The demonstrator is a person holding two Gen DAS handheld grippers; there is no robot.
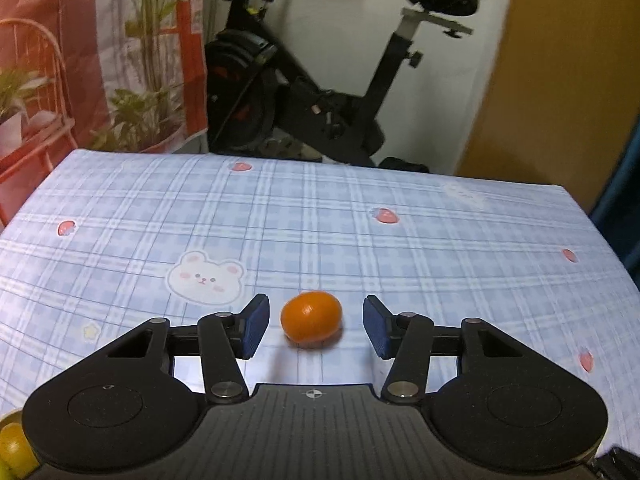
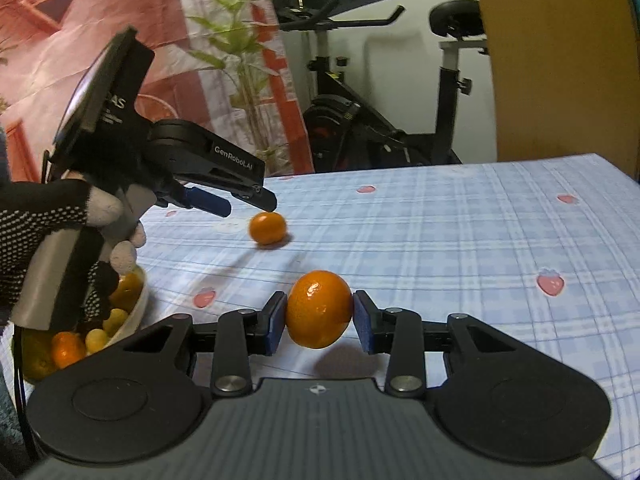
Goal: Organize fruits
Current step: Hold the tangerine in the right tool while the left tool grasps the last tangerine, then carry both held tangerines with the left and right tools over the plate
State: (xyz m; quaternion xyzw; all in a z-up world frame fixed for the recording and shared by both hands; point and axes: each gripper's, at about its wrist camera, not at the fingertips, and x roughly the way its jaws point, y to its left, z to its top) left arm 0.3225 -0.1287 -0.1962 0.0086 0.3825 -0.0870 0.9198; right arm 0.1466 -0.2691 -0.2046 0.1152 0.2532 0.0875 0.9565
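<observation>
I count two loose fruits on the table. My right tongs (image 2: 319,322) are clamped on the larger glossy round orange (image 2: 319,309), both blue pads pressed against its sides. The smaller orange kumquat-like fruit (image 1: 311,317) lies on the cloth between the spread fingers of my left tongs (image 1: 315,326), which stand wide open with neither pad touching it. From the right wrist view the same small fruit (image 2: 268,228) sits just under the left tongs' tip (image 2: 240,200), held in my left hand in a black dotted knit glove (image 2: 52,232).

One pale bowl (image 2: 138,304) sits at the table's left edge below that hand; I can make out several orange and small yellow fruits in it, though the hand hides part of the heap, so an exact count escapes me.

The table (image 1: 360,240) wears a light blue plaid cloth printed with pink strawberries and one white bear face (image 1: 206,278). Behind it stand one black exercise bike (image 1: 320,80), green potted plants (image 1: 140,100), a red and white hanging sheet, a white wall and an ochre wooden panel (image 1: 560,80).

The left tongs' side reads "GenRobot.AI".
</observation>
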